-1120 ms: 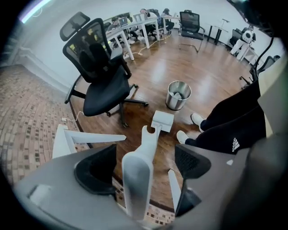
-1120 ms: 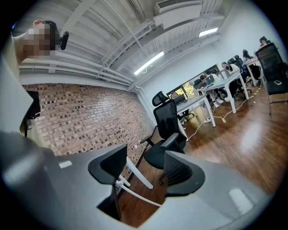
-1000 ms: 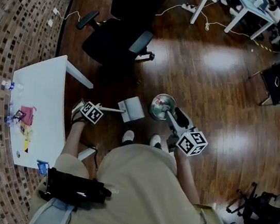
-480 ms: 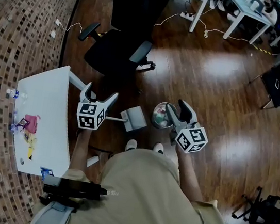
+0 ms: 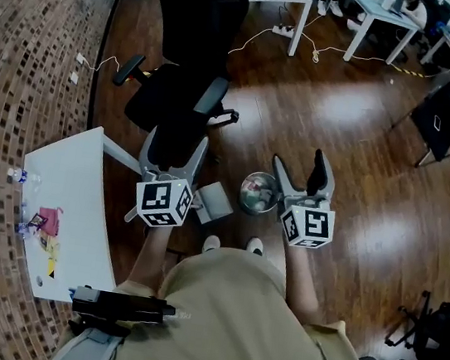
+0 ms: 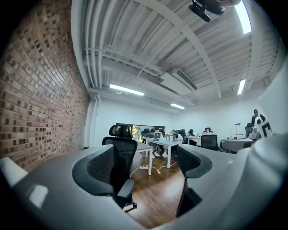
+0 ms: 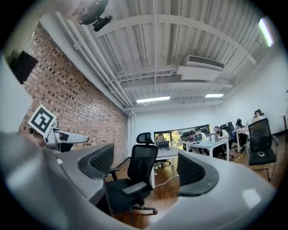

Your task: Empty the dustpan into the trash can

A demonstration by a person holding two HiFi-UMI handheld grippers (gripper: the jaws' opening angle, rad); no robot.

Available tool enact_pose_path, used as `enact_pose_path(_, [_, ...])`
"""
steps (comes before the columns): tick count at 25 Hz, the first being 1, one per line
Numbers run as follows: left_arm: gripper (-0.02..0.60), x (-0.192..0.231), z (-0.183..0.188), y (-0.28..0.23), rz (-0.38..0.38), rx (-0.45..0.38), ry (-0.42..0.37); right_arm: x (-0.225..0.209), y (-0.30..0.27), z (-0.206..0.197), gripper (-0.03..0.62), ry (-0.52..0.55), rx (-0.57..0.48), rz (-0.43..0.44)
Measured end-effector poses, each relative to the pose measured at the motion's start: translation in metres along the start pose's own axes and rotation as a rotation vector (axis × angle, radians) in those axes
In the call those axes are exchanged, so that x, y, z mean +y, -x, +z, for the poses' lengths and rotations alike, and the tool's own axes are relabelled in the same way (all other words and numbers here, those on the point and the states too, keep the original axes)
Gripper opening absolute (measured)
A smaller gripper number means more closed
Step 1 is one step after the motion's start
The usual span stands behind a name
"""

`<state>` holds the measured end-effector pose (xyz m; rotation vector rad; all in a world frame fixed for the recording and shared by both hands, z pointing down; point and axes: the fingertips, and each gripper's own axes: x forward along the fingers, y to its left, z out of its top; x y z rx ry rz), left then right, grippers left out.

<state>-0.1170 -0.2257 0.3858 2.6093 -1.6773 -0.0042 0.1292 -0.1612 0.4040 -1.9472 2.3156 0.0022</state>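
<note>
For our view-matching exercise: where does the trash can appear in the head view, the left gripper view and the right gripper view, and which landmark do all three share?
Head view: the trash can stands on the floor near the centre, just right of the dustpan.
Left gripper view: not in it.
Right gripper view: not in it.
Shared landmark: the black office chair.

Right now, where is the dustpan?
In the head view the dustpan lies on the wood floor near the middle, just left of the trash can and ahead of the person's shoes.
</note>
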Motion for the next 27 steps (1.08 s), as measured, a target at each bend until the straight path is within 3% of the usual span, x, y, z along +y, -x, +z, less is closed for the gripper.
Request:
enact_pose_path(4, [0.384,-0.01,0.001,0.001,0.08,-0.052,-0.051,-0.006,0.007,0.001,0.396,0.071,0.049,-0.038])
enact_pose_path(10, [0.362,-0.052,-0.025,-0.015,0.01,0.001,-0.114,-0.026,0.017,-0.004,0.397,0.041,0.06,-0.075])
enact_pose_path(16, [0.364,-0.06,-0.046,-0.02,-0.018,0.057,-0.113,-0.03,0.012,-0.008,0.403,0.024,0.063,-0.072])
enact_pose_path(27, [0.364,-0.06,-0.036,-0.015,-0.025,-0.008,-0.117,-0.019,0.013,-0.021,0.419,0.036,0.125,-0.043])
